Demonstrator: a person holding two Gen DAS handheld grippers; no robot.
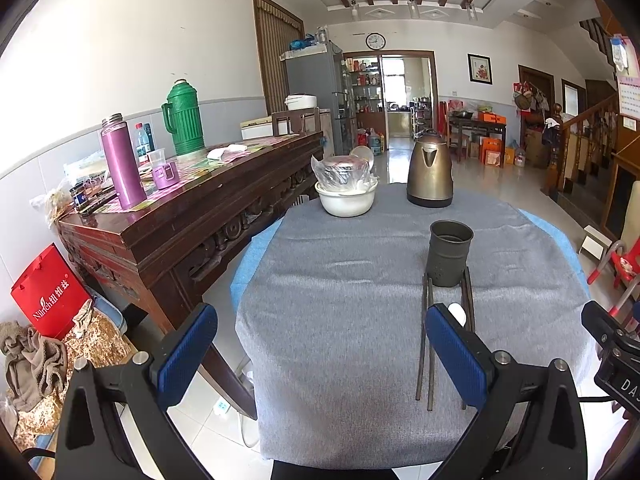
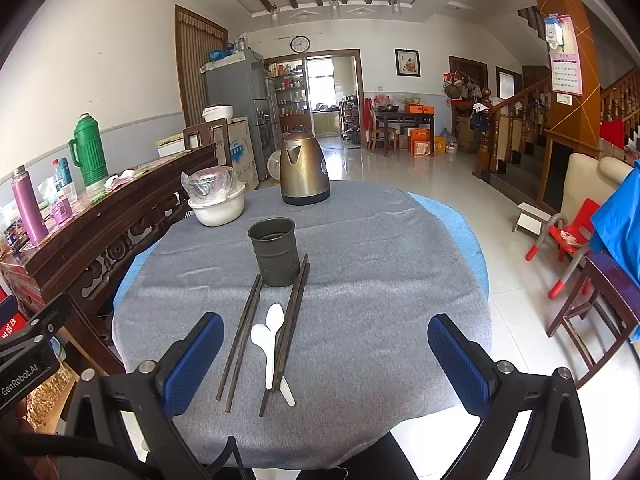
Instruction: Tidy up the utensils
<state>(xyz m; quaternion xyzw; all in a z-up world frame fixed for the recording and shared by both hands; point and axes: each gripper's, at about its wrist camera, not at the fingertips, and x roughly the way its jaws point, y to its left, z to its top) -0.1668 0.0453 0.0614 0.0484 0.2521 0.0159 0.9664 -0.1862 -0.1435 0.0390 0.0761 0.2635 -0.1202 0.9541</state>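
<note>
Both hand-held grippers, left [image 1: 320, 364] & right [image 2: 324, 364], hang w/ jaws wide apart, empty, over bench [image 2: 360, 240]; chopsticks [image 2: 244, 336] & spoons [image 2: 269, 338] lie loose before holder cup [image 2: 274, 252]; start step, next needs a pinch on one utensil.

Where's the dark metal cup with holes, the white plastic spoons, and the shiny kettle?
Dark grey perforated metal cup [image 2: 274, 254]: right wrist view, side wall.
White plastic spoons [image 2: 274, 316]: right wrist view, upper spoon's bowl.
Bronze metal kettle [image 2: 303, 172]: right wrist view, body.
</note>
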